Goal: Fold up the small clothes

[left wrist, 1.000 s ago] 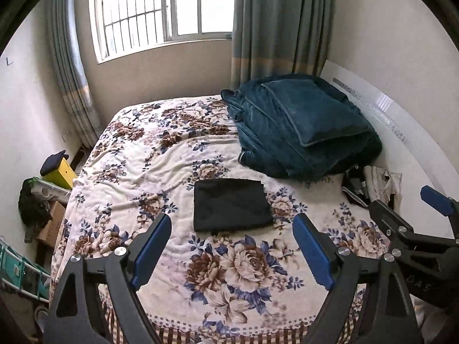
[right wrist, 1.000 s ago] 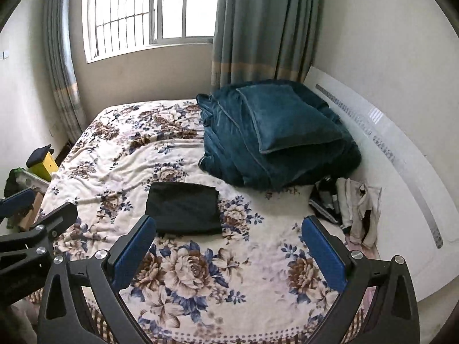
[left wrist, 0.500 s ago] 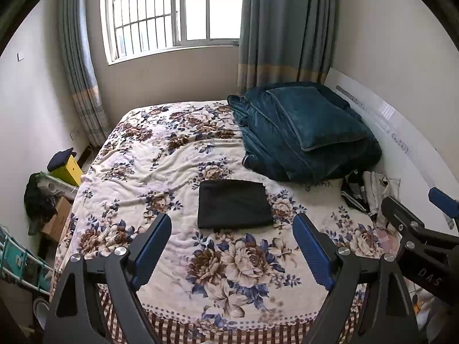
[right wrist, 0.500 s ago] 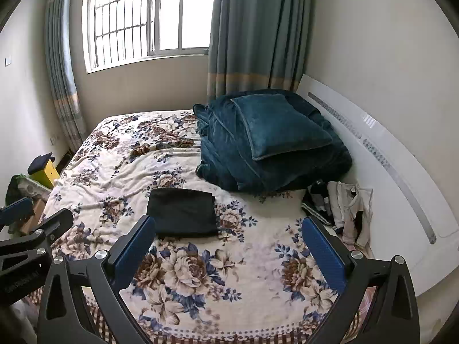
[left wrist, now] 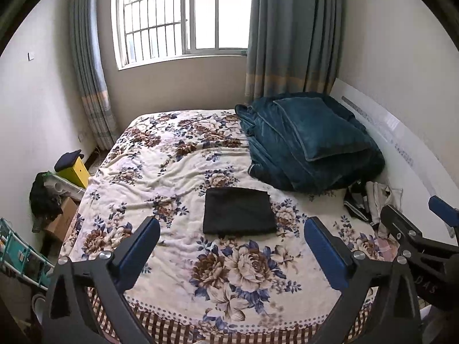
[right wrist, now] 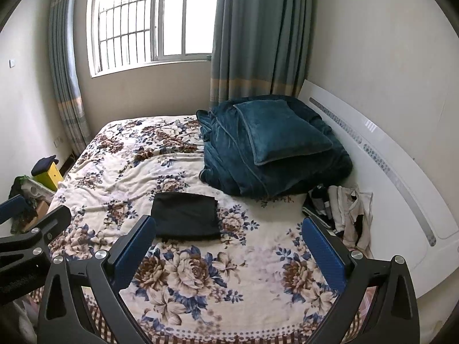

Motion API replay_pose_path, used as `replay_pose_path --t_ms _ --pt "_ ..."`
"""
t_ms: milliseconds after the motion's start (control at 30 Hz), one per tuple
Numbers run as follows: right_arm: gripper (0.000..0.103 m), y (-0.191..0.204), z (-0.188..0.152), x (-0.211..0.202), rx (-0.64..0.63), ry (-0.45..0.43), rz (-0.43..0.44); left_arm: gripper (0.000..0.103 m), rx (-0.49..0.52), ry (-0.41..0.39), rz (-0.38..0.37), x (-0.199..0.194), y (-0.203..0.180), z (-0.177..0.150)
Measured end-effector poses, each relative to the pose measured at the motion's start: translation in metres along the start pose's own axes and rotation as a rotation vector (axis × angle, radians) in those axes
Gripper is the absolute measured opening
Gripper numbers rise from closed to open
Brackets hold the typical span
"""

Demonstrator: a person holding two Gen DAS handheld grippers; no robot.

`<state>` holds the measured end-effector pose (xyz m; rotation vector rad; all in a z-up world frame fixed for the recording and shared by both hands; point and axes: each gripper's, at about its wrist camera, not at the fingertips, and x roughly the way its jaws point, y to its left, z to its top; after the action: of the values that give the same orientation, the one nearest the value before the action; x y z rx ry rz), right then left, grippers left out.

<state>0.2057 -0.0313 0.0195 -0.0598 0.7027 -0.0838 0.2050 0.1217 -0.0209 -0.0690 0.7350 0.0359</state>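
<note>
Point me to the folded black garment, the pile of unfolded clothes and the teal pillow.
folded black garment point(left wrist: 238, 211), left wrist view, centre of top face
pile of unfolded clothes point(right wrist: 344, 212), right wrist view, pale garment
teal pillow point(right wrist: 279, 130), right wrist view, middle

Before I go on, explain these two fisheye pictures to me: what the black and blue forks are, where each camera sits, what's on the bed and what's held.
There is no robot here. A person holds a two-finger gripper in each hand, with a camera on each looking forward along its fingers. One picture is from the left gripper, the other from the right gripper; each also catches the other at its edge. The blue strips are the finger pads. Both stand wide open above the near edge of the bed and hold nothing. On the floral cover lie a folded black garment, a teal blanket with a pillow on it, and a heap of clothes by the headboard.
</note>
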Motion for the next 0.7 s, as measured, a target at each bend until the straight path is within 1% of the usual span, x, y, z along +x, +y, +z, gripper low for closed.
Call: replay_pose_path --t_ms 200,700 --pt "0.103 -0.002 0.002 -0.008 0.003 -0.013 0.011 0.103 -0.015 -0.021 0.011 -0.010 0.003 0.000" --pt "0.103 -0.002 0.001 -0.013 0.002 -0.023 0.027 0.103 -0.022 -0.019 0.029 -0.015 0.007 0.002"
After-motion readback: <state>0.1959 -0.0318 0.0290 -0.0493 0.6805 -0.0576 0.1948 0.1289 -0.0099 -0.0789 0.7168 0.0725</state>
